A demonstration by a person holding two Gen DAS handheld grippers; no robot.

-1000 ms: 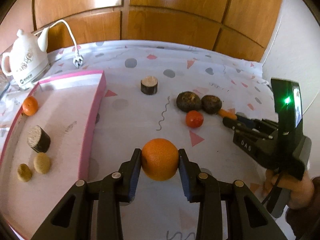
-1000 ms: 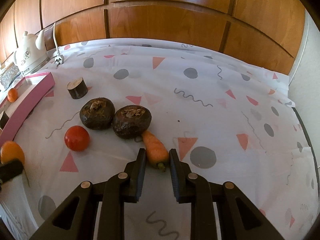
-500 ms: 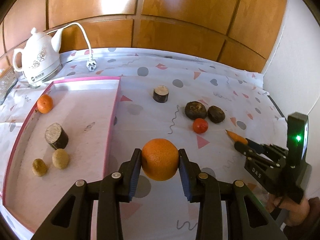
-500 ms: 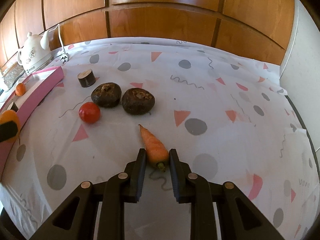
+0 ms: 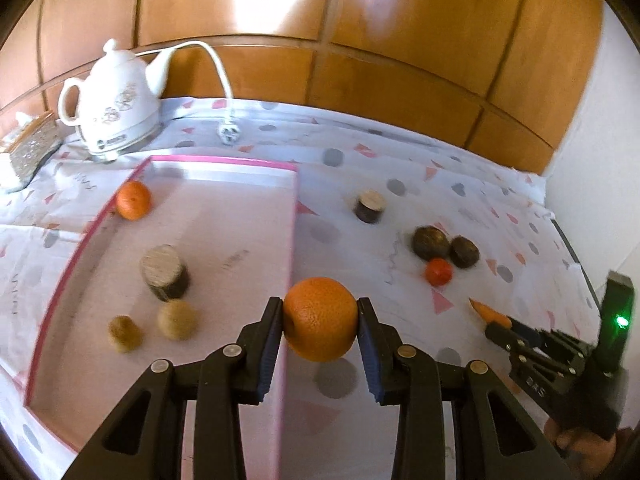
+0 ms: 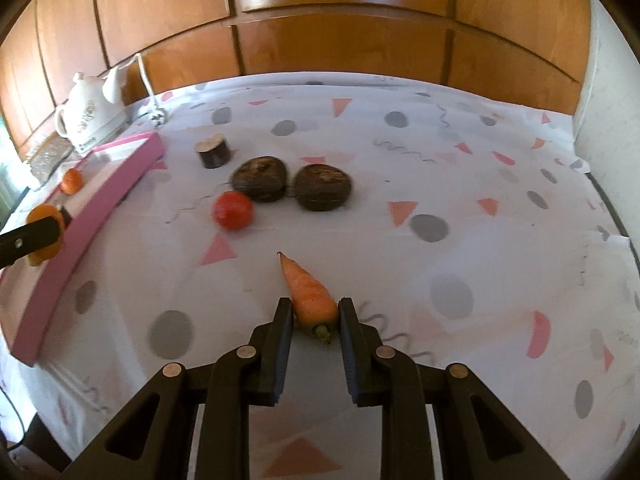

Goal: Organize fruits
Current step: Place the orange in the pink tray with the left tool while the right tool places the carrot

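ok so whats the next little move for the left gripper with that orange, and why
Probably carry it a bit further left, then lower and release. The left gripper is clamped on the orange, which hangs right at the pink tray's near wall, while other sorted pieces such as the small orange already sit inside.

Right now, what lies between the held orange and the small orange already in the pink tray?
In the left wrist view, a cut log piece stands between the large orange and the small orange inside the pink tray.

Silver box (image 5: 28, 152) cut by left edge — kettle (image 5: 110, 108) lettering blurred
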